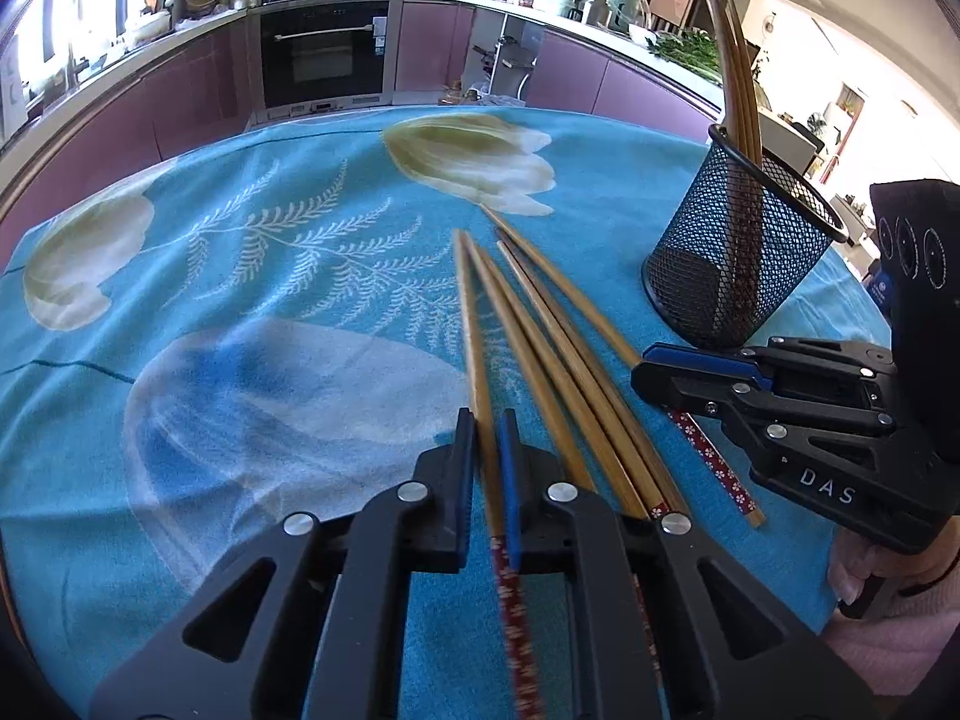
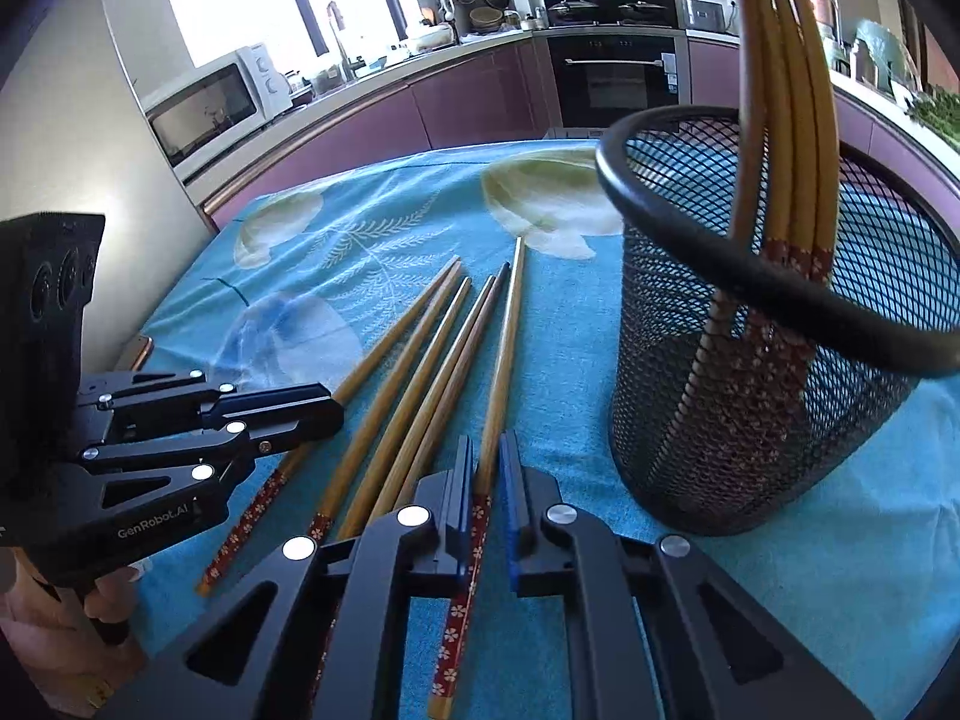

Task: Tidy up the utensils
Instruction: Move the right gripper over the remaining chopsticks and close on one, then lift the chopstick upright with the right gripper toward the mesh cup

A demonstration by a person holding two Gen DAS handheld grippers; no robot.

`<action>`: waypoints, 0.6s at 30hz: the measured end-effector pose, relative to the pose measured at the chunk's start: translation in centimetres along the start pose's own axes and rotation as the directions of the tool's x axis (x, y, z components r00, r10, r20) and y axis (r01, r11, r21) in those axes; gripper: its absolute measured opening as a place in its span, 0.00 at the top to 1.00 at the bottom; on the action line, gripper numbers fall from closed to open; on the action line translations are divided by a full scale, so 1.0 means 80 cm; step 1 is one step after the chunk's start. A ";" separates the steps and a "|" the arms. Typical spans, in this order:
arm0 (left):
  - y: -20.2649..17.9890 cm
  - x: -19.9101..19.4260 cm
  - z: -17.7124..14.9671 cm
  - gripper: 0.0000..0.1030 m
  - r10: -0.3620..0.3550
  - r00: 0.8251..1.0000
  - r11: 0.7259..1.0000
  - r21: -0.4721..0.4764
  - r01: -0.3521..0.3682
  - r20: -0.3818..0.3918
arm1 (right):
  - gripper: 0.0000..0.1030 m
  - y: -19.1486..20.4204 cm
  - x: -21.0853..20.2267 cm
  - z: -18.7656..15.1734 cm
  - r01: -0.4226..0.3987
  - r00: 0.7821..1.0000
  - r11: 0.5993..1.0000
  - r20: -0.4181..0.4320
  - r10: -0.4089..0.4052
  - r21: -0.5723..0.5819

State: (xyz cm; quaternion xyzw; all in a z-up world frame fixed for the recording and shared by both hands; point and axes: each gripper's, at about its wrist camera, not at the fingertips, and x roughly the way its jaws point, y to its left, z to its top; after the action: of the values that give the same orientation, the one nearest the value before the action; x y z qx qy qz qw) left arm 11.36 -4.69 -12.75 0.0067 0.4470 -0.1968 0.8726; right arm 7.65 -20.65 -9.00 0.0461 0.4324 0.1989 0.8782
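Note:
Several wooden chopsticks with red flowered ends lie side by side on the blue flowered tablecloth (image 1: 270,300). My left gripper (image 1: 485,420) is shut on the leftmost chopstick (image 1: 471,312); in the right wrist view this gripper (image 2: 333,408) pinches the same chopstick (image 2: 396,336) from the left. My right gripper (image 2: 485,444) is shut on the rightmost chopstick (image 2: 507,348), and in the left wrist view this gripper (image 1: 645,369) clamps it (image 1: 564,288) from the right. Loose chopsticks (image 2: 432,372) lie between the two. A black mesh cup (image 2: 720,420) stands to the right.
The mesh cup (image 1: 720,276) holds a few upright chopsticks (image 2: 792,120). Purple kitchen cabinets, an oven (image 1: 324,60) and a microwave (image 2: 210,102) line the wall behind the table. The person's hands (image 1: 870,576) hold the gripper handles at the table's near edge.

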 end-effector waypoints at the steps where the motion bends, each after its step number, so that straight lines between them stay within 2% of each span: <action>1: 0.001 -0.001 -0.001 0.92 -0.002 1.000 1.000 -0.009 0.002 0.005 | 0.93 -0.001 -0.001 0.000 -0.004 1.000 1.000 0.003 0.004 0.010; 5: 0.007 -0.008 -0.002 0.93 -0.007 1.000 0.999 -0.032 0.007 0.022 | 0.94 -0.004 -0.010 -0.001 -0.025 0.999 0.999 0.032 0.024 0.034; 8: 0.005 -0.015 -0.004 0.93 -0.038 0.999 0.999 -0.030 0.038 0.029 | 0.94 0.001 -0.016 -0.003 -0.039 0.999 0.999 0.035 0.038 0.013; 14: -0.007 -0.015 -0.014 0.93 -0.066 0.998 0.998 0.015 0.066 0.000 | 0.94 0.007 -0.019 -0.010 -0.058 0.998 0.998 -0.006 0.058 -0.026; 18: -0.010 -0.013 -0.016 0.92 -0.079 0.997 0.996 0.037 0.080 -0.017 | 0.93 0.011 -0.015 -0.013 -0.041 0.999 0.998 -0.027 0.039 -0.052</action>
State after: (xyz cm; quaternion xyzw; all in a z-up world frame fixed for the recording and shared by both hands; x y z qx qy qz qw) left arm 9.52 -4.79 -12.55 0.0068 0.4500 -0.2398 0.8602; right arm 5.87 -20.40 -8.52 0.0290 0.4374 0.2284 0.8693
